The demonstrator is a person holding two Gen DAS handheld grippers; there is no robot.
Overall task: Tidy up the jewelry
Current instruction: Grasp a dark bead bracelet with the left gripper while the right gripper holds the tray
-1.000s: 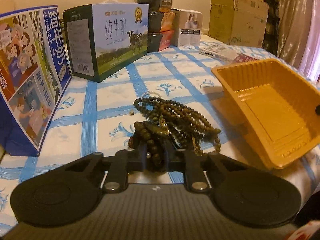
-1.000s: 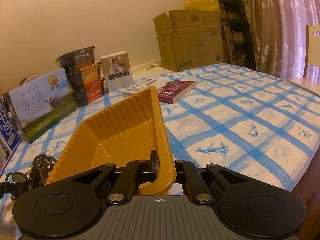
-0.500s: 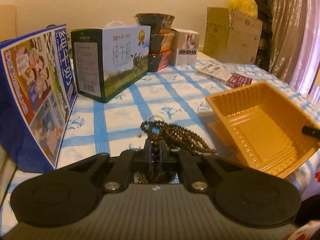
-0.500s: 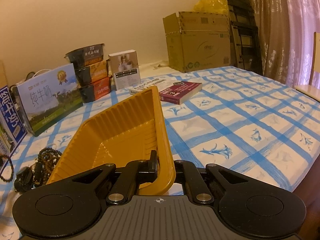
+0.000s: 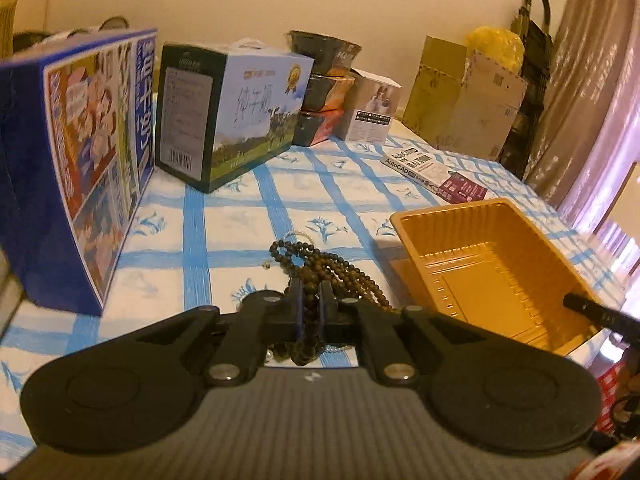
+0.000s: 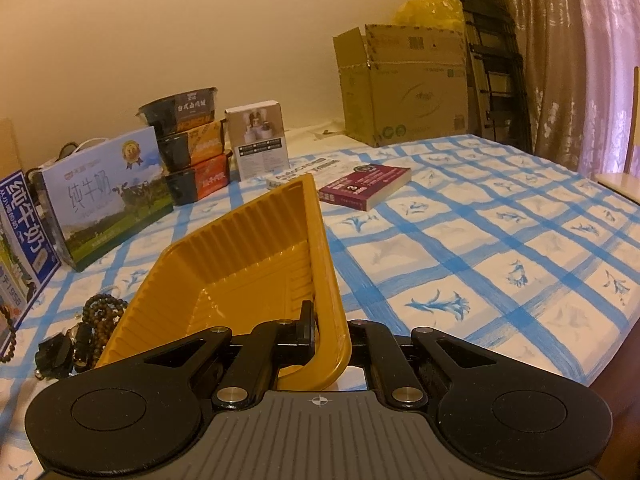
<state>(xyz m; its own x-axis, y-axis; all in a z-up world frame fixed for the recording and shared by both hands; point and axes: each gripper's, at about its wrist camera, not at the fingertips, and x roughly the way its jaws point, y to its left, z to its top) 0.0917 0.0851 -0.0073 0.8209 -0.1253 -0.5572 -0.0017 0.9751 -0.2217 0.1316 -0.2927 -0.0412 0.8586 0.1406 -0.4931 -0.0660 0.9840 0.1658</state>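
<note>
— How many trays? 
— One yellow tray (image 6: 256,256), at three o'clock of the bead strands (image 5: 340,276). 
— Boxes? 
— Two milk cartons (image 5: 240,108), one cardboard box (image 6: 404,88), one small white box (image 6: 260,140). 
— Books? 
— Two books (image 6: 366,186), three stacked bowls (image 6: 192,136) at eleven.

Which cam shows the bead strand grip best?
Left wrist. The left tongs are shut on the bead strand, beads visible between the pads, the rest trailing to the tablecloth. The right wrist view only shows a pile of beads at its left edge, beside the yellow tray; no grip visible.
</note>
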